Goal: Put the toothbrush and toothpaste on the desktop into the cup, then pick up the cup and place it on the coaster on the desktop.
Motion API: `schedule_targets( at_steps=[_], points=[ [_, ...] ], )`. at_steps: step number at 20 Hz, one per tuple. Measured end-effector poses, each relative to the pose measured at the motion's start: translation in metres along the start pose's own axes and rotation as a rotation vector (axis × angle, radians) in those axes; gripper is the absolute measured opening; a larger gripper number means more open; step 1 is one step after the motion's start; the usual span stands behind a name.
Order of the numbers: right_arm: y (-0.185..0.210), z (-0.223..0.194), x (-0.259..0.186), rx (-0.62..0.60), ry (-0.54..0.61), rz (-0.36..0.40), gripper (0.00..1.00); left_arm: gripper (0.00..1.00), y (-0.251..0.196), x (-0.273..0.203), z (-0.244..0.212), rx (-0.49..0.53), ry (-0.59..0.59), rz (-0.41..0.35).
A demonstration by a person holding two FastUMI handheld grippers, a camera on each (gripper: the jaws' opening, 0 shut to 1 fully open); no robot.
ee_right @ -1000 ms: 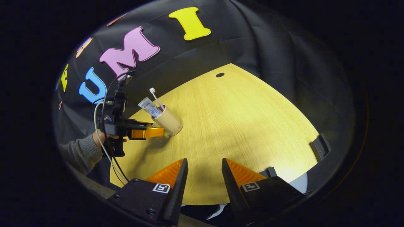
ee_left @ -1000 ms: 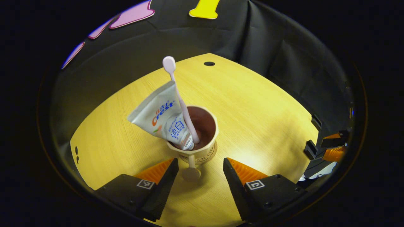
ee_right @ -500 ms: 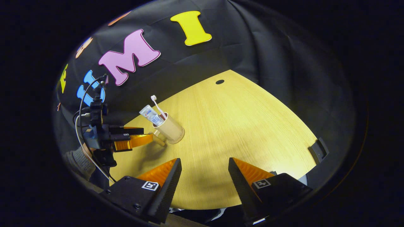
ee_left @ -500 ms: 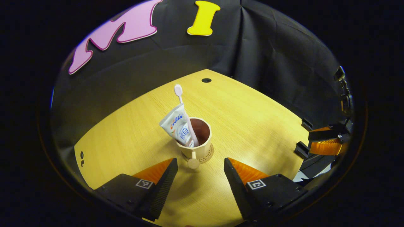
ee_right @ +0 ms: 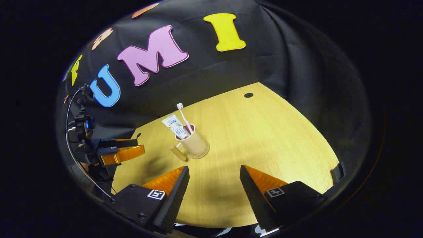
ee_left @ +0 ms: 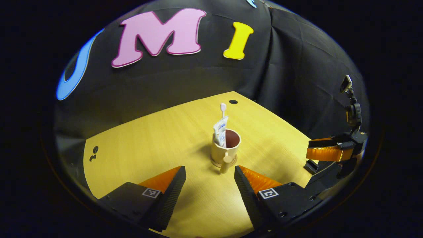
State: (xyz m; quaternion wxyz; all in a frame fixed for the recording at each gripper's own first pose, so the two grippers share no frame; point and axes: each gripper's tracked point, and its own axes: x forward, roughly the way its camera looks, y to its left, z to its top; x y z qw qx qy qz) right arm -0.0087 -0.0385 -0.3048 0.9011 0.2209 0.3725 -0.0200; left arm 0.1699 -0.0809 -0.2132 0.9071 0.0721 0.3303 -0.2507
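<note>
The big wooden desktop (ee_left: 148,145) takes up most of the space. Near its middle stands the cup (ee_left: 225,150), straight up, and it sits on the round coaster (ee_left: 231,162), whose edge peeks out under it. The cup's stubby handle (ee_left: 225,163) sticks out low on the side.

Inside the cup are the toothpaste (ee_left: 220,131) and the toothbrush (ee_left: 223,110). Both lean a little, with their long ends pointing up out of the top.

The left gripper (ee_left: 210,185) is close in front of the cup, and the cup lies straight ahead of it, with the handle pointing back at it. Its two fingers are wide apart and hold nothing. In the right gripper view this same gripper (ee_right: 123,152) hangs off to the side of the cup, not touching it.

The right gripper (ee_right: 214,190) is also spread wide and empty. The cup (ee_right: 195,144) is ahead of it and a bit to the left, well apart.

The job looks finished, so any next move is probably just pulling away. The left one is nearer.
</note>
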Motion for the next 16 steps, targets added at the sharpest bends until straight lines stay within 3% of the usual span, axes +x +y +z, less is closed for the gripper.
schedule_targets(
  at_steps=[10,16],
  points=[
    [0.019,0.011,0.025,-0.032,0.045,0.067,0.97,0.92,0.053,-0.077,-0.035,-0.193,-0.028,0.156],
    [0.034,0.020,0.033,-0.058,0.057,0.104,0.97,0.96,0.069,-0.082,-0.048,-0.250,-0.045,0.220]
  ],
)
